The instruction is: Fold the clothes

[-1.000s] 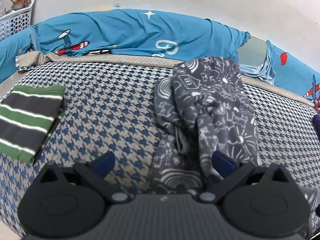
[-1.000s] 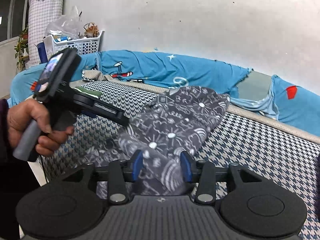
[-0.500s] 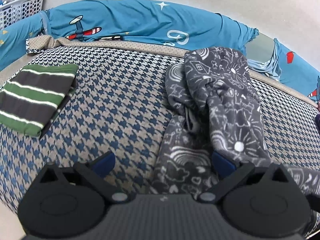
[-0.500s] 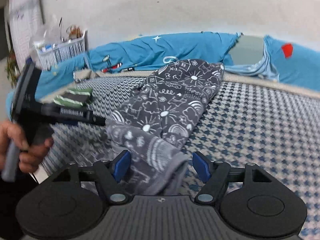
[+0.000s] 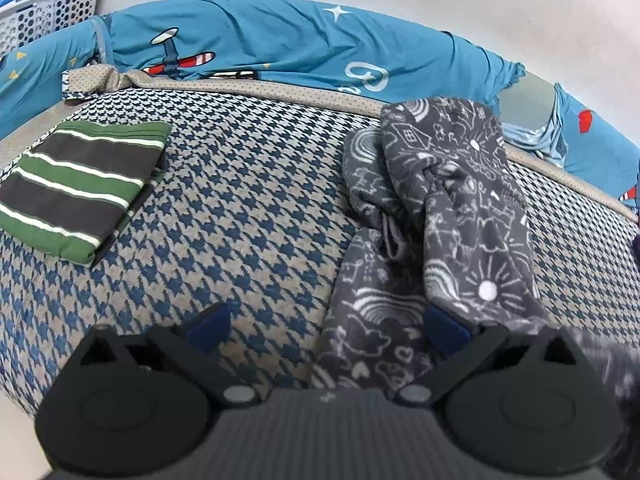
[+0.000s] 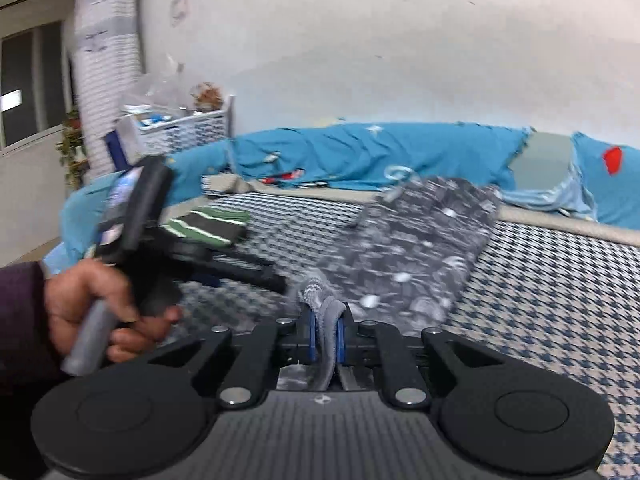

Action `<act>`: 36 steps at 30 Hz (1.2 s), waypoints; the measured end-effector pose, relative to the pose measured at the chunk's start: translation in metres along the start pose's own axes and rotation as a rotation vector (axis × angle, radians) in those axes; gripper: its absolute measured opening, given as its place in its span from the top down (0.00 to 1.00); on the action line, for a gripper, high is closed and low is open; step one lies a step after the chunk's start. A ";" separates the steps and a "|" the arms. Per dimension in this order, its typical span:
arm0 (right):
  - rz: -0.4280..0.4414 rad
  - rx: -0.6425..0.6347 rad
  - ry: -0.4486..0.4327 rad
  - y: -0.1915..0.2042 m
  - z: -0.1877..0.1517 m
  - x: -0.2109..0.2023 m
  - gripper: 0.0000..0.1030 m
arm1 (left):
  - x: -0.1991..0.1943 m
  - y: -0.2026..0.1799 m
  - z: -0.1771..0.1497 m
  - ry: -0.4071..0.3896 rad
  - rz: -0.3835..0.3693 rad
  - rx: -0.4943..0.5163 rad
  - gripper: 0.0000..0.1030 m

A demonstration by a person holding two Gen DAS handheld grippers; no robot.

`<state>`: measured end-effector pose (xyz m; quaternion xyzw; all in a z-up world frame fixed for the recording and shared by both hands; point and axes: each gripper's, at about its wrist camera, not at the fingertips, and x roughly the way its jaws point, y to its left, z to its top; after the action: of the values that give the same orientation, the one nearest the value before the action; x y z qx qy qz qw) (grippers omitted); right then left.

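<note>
A grey garment with white doodle print [image 5: 460, 208] lies crumpled on the houndstooth bed cover [image 5: 248, 208]. My left gripper [image 5: 326, 326] stands open low over its near end; the right pad touches a fold and the left pad is over bare cover. In the right wrist view the same garment [image 6: 424, 248] stretches away from my right gripper [image 6: 324, 336], whose jaws are closing, with a bunched edge of the cloth pinched between the blue pads. A person's hand [image 6: 92, 304] holds the left gripper [image 6: 256, 276] at the left.
A folded green, black and white striped garment [image 5: 80, 184] lies at the bed's left side. Blue airplane-print bedding [image 5: 280, 48] runs along the wall behind. A white plastic basket [image 5: 48, 12] stands at the far left corner. The bed's near edge is just below the grippers.
The right gripper opened wide around the garment's near edge, then closed on a bunched fold of it and tipped upward. The left gripper shifted slightly and stayed open.
</note>
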<state>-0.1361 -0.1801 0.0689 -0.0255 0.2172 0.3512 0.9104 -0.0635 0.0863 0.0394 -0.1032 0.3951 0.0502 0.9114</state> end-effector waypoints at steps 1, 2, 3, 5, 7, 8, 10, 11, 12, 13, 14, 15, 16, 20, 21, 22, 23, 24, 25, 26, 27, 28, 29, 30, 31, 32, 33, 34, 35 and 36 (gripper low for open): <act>0.011 -0.016 -0.002 0.009 0.000 0.000 0.90 | -0.001 0.002 0.000 -0.002 0.000 -0.005 0.00; 0.023 -0.031 -0.005 0.018 -0.001 0.000 0.90 | -0.002 0.004 0.000 -0.003 0.000 -0.008 0.00; 0.040 -0.039 -0.007 0.025 -0.001 0.001 0.90 | -0.004 0.006 0.000 -0.005 0.001 -0.011 0.00; 0.072 -0.046 -0.007 0.038 -0.001 0.003 0.90 | -0.007 0.011 0.000 -0.013 0.003 -0.018 0.00; 0.092 -0.070 0.000 0.052 -0.005 0.005 0.90 | -0.010 0.017 0.002 -0.022 0.003 -0.033 0.00; 0.099 -0.084 0.005 0.058 -0.007 0.007 0.90 | -0.012 0.021 0.002 -0.026 0.002 -0.045 0.00; 0.115 -0.111 0.023 0.072 -0.014 0.012 0.90 | -0.017 0.030 0.004 -0.039 0.002 -0.068 0.00; 0.113 -0.121 0.036 0.079 -0.016 0.017 0.90 | -0.019 0.033 0.004 -0.045 0.003 -0.078 0.00; 0.108 -0.128 0.046 0.085 -0.019 0.021 0.90 | -0.021 0.037 0.005 -0.049 0.003 -0.087 0.00; 0.107 -0.135 0.053 0.090 -0.021 0.026 0.90 | -0.022 0.041 0.005 -0.054 0.004 -0.096 0.00; 0.106 -0.143 0.060 0.096 -0.024 0.030 0.90 | -0.024 0.044 0.005 -0.059 0.005 -0.105 0.00; 0.108 -0.152 0.065 0.100 -0.025 0.035 0.90 | -0.026 0.048 0.006 -0.064 0.006 -0.114 0.00; 0.111 -0.162 0.071 0.105 -0.027 0.039 0.90 | -0.028 0.051 0.006 -0.068 0.006 -0.123 0.00; 0.122 -0.169 0.091 0.114 -0.030 0.054 0.90 | -0.031 0.057 0.007 -0.077 0.012 -0.126 0.00; 0.125 -0.167 0.095 0.115 -0.030 0.058 0.90 | -0.032 0.057 0.007 -0.079 0.010 -0.126 0.00; 0.127 -0.165 0.101 0.116 -0.031 0.062 0.90 | -0.033 0.057 0.007 -0.081 0.009 -0.126 0.00; 0.129 -0.163 0.106 0.116 -0.031 0.065 0.90 | -0.034 0.057 0.008 -0.084 0.007 -0.123 0.00; 0.130 -0.160 0.113 0.116 -0.032 0.069 0.90 | -0.034 0.057 0.008 -0.086 0.007 -0.119 0.00; 0.132 -0.160 0.122 0.116 -0.033 0.073 0.90 | -0.035 0.056 0.008 -0.088 0.006 -0.114 0.00; 0.134 -0.161 0.132 0.116 -0.035 0.077 0.90 | -0.035 0.054 0.009 -0.090 0.005 -0.108 0.00; 0.135 -0.166 0.140 0.115 -0.036 0.081 0.90 | -0.035 0.053 0.009 -0.092 0.003 -0.103 0.00; 0.138 -0.173 0.149 0.117 -0.040 0.086 0.90 | -0.036 0.052 0.009 -0.092 -0.001 -0.098 0.00; 0.140 -0.180 0.159 0.118 -0.043 0.091 0.90 | -0.036 0.051 0.009 -0.093 -0.004 -0.093 0.00; 0.144 -0.179 0.170 0.118 -0.046 0.096 0.89 | -0.036 0.050 0.009 -0.093 -0.006 -0.089 0.00; 0.147 -0.179 0.181 0.118 -0.049 0.101 0.89 | -0.035 0.050 0.010 -0.093 -0.007 -0.087 0.00; 0.153 -0.175 0.194 0.117 -0.052 0.106 0.89 | -0.035 0.049 0.010 -0.093 -0.009 -0.085 0.00; 0.158 -0.175 0.204 0.116 -0.056 0.110 0.89 | -0.034 0.048 0.010 -0.093 -0.009 -0.084 0.00; 0.169 -0.185 0.211 0.117 -0.059 0.113 0.88 | -0.034 0.048 0.010 -0.092 -0.010 -0.084 0.00; 0.181 -0.196 0.218 0.117 -0.062 0.116 0.87 | -0.033 0.047 0.010 -0.091 -0.010 -0.083 0.00; 0.202 -0.209 0.229 0.120 -0.065 0.117 0.83 | -0.033 0.046 0.010 -0.089 -0.012 -0.081 0.00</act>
<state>-0.1613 -0.0291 -0.0258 -0.1378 0.2834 0.4564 0.8321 -0.0865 0.1332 0.0636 -0.1401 0.3511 0.0654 0.9235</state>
